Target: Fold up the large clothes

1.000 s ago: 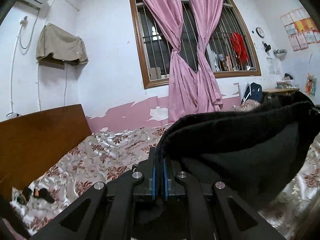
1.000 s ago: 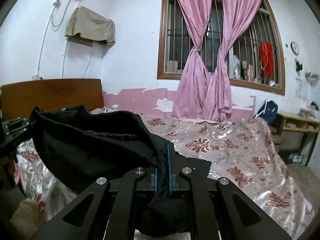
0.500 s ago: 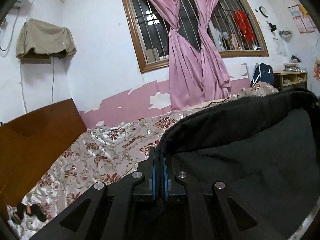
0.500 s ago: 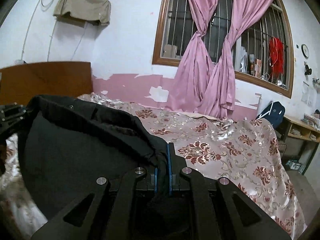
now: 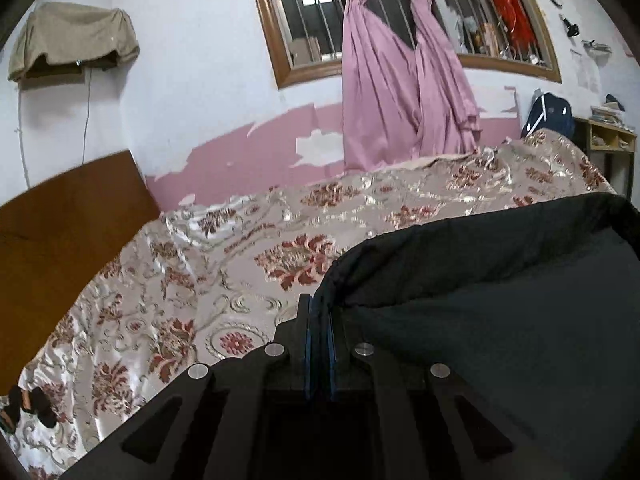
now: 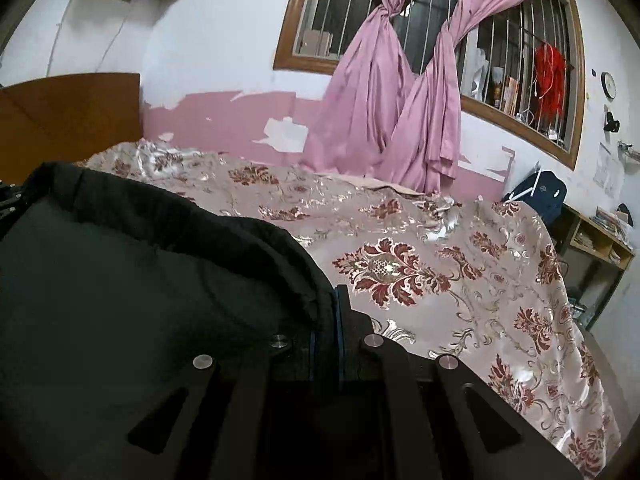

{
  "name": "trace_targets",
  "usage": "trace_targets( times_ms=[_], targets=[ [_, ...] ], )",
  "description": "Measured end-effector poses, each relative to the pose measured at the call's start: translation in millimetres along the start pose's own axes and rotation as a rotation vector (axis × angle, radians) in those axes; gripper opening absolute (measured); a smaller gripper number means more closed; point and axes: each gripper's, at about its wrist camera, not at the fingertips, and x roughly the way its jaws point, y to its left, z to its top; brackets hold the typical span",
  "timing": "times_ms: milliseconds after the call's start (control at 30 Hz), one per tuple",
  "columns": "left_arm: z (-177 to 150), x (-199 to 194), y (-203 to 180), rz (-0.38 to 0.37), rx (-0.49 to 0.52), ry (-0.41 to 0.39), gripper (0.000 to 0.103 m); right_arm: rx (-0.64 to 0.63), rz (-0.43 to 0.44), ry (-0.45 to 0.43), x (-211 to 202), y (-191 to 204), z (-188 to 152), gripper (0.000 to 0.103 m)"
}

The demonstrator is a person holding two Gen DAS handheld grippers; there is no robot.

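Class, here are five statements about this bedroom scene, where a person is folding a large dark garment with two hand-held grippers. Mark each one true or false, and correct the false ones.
1. The left hand-held gripper is shut on an edge of the black garment. True.
2. The right hand-held gripper is open and holds nothing. False: it is shut on the same black garment.
3. The bedspread is plain blue. False: it is pale and shiny with dark red flowers.
4. Pink curtains hang knotted at a barred window. True.
5. The garment lies neatly folded on the bed. False: it is stretched between the two grippers.
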Motion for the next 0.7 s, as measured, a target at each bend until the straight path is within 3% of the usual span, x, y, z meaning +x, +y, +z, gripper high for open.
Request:
trace_targets(
  times_ms=[200,300,333,367,400,433,467,500,600,700],
  targets=[
    [0,17,10,-0.064,-0.034,0.079,0.008,-0.010,0.004,0.045,18,6,2,0.008],
    [0,11,16,-0.086,-0.048,0.087,0.015,-0.005,0.021,0.061,18,5,3,0.014],
    [-1,9,17,-0.083,-0.052,0.095,0.019,-0.003,0.028,0.057,20,3,3,0.022],
    [0,8,17,-0.082,-0.057,0.093,0.032,0.000,0.032,0.049,18,2,4,0.034],
    [1,5,18,-0.080,-0.063,0.086,0.053,0.006,0.035,0.037,14,1,5,0.042],
    [3,1,19,-0.078,-0.074,0.072,0.064,0.014,0.041,0.028,13,-1,6,0.053],
    [4,-6,21,-0.079,-0.091,0.044,0.080,0.023,0.052,0.018,10,-3,7,0.054],
    [6,-12,22,-0.081,-0.104,0.022,0.085,0.029,0.066,0.008,6,-3,8,0.054],
    [11,-24,25,-0.082,-0.121,0.012,0.087,0.020,0.079,-0.012,-6,-4,10,0.054],
    [13,-36,24,-0.078,-0.115,0.005,0.092,0.025,0.097,-0.032,-18,-8,12,0.079]
  ],
)
